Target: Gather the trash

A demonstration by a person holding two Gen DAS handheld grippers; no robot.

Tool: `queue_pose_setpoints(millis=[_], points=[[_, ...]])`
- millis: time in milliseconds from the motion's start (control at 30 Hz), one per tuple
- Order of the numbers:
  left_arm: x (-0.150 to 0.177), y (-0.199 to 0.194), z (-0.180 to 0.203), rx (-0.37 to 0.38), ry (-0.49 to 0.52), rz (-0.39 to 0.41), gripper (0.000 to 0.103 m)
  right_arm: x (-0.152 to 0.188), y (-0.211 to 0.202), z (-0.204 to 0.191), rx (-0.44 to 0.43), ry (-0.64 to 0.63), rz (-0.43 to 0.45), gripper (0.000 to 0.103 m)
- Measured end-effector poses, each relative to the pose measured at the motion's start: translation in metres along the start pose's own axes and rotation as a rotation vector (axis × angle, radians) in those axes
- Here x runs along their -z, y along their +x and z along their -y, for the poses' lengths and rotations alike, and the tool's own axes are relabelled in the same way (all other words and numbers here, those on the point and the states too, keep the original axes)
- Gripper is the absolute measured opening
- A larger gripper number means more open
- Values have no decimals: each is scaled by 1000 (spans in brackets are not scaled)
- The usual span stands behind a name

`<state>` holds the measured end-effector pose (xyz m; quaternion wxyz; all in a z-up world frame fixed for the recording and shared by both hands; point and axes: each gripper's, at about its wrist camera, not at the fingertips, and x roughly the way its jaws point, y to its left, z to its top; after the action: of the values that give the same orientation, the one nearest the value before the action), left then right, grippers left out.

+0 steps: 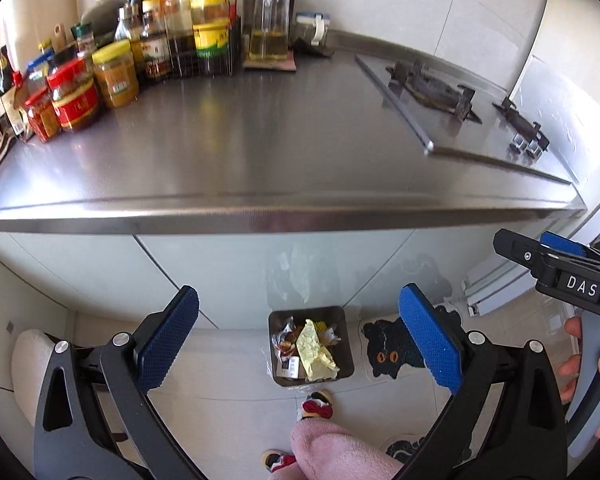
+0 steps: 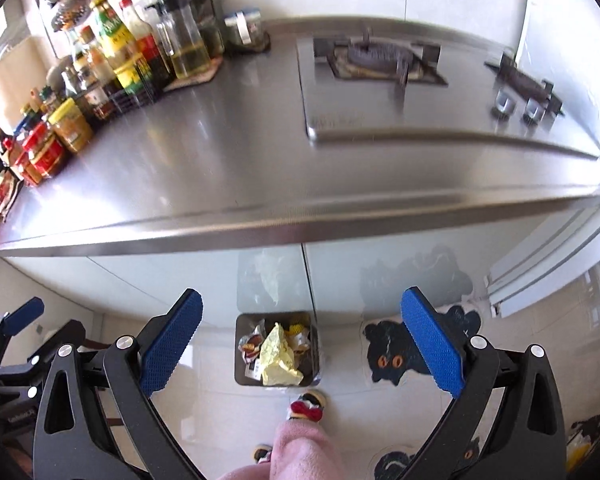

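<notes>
A small grey trash bin (image 1: 346,364) (image 2: 316,354) stands on the floor against the cabinet front, below the counter edge. It holds a crumpled yellow paper (image 1: 314,354) (image 2: 276,356) and several snack wrappers (image 1: 286,342) (image 2: 252,346). My left gripper (image 1: 300,340) is open and empty, held high above the bin in front of the counter. My right gripper (image 2: 302,340) is open and empty at the same height; it also shows at the right edge of the left wrist view (image 1: 556,258). The left gripper shows at the left edge of the right wrist view (image 2: 16,320).
A steel counter (image 1: 260,152) (image 2: 228,176) carries sauce jars and bottles (image 1: 112,68) (image 2: 80,112) at the back left and a gas hob (image 1: 452,96) (image 2: 380,68) on the right. A black cat mat (image 1: 392,350) (image 2: 396,354) lies beside the bin. The person's slippered foot (image 1: 318,406) (image 2: 306,406) stands before the bin.
</notes>
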<state>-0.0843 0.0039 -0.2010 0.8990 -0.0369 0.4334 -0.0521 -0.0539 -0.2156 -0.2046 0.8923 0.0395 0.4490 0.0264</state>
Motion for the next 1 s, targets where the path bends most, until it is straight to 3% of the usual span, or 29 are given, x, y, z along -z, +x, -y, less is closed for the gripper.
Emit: queue_pose_setpoints(millis=[233,567,1000], points=[[-39,-76,6,11,-2,167,95,-33,-84,-11,24,-33,168,100],[-75,-140,10,-19,26,321,95,-51,-141,-18,32,-4,291,100],[-97,-145,2,-87,18,345,95,-70,-154,-27,60,-9,336,100]])
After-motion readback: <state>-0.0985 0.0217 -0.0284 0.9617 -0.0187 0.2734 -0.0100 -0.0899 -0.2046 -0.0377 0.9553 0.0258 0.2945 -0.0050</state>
